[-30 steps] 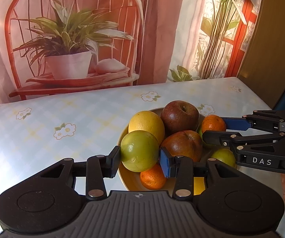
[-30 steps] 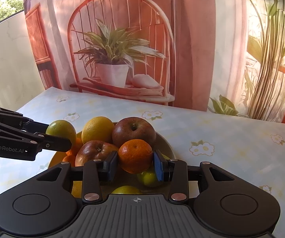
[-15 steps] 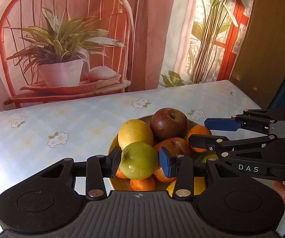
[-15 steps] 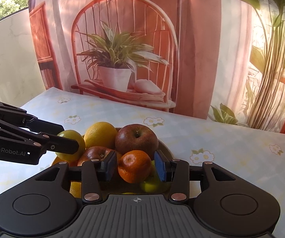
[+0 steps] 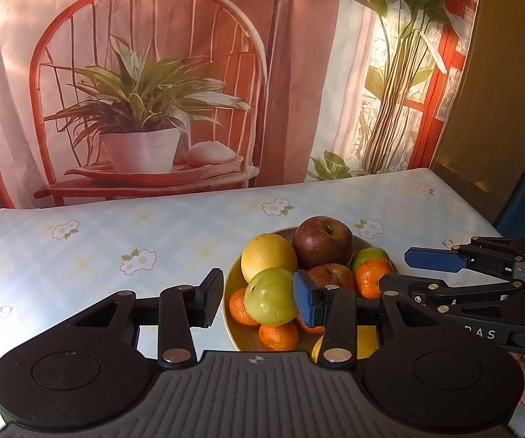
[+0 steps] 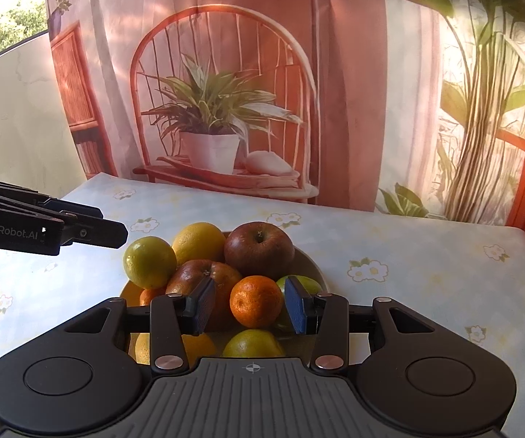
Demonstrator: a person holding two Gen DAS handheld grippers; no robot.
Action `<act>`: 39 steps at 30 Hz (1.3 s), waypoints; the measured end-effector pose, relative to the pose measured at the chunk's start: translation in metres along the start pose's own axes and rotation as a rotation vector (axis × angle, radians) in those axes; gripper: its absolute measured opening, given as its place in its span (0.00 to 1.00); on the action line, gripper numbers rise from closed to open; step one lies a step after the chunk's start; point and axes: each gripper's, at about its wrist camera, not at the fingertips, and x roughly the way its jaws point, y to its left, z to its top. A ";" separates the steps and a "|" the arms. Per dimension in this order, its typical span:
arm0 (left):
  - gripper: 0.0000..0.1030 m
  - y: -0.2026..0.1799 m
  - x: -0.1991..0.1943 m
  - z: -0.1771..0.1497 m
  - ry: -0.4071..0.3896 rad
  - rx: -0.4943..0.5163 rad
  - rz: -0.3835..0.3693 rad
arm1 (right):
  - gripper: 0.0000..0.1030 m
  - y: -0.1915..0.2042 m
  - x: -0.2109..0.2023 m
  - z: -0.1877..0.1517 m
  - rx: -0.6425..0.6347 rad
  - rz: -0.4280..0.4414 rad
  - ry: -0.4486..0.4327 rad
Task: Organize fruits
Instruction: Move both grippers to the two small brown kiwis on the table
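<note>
1. The tabletop [image 5: 91,241] carries the bowl [image 5: 231,314], lower centre of frame, piled with fruit.
2. The left tongs [image 5: 258,297] are spread and hold nothing; the green fruit [image 5: 271,301] rests on the pile, level with the blue pad.
3. The right tongs [image 6: 249,304] are spread around the mandarin [image 6: 256,301], no contact visible. Close them gently and lift straight up so neighbouring fruit does not roll.
</note>
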 end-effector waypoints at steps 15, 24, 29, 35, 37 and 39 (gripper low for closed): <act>0.43 0.051 -0.051 -0.033 0.031 -0.041 0.123 | 0.38 0.023 -0.031 -0.027 0.066 0.017 0.010; 0.43 0.067 -0.069 -0.043 0.024 -0.067 0.150 | 0.38 0.051 -0.032 -0.045 0.093 0.038 0.068; 0.43 0.071 -0.074 -0.050 0.021 -0.076 0.160 | 0.38 0.071 -0.026 -0.050 0.080 0.043 0.116; 0.43 0.080 -0.074 -0.058 0.031 -0.123 0.144 | 0.38 0.092 -0.015 -0.053 0.022 0.069 0.173; 0.43 0.082 -0.073 -0.061 0.034 -0.122 0.144 | 0.37 0.097 -0.010 -0.054 0.007 0.071 0.187; 0.43 0.082 -0.073 -0.063 0.034 -0.124 0.150 | 0.36 0.099 -0.006 -0.054 0.000 0.074 0.197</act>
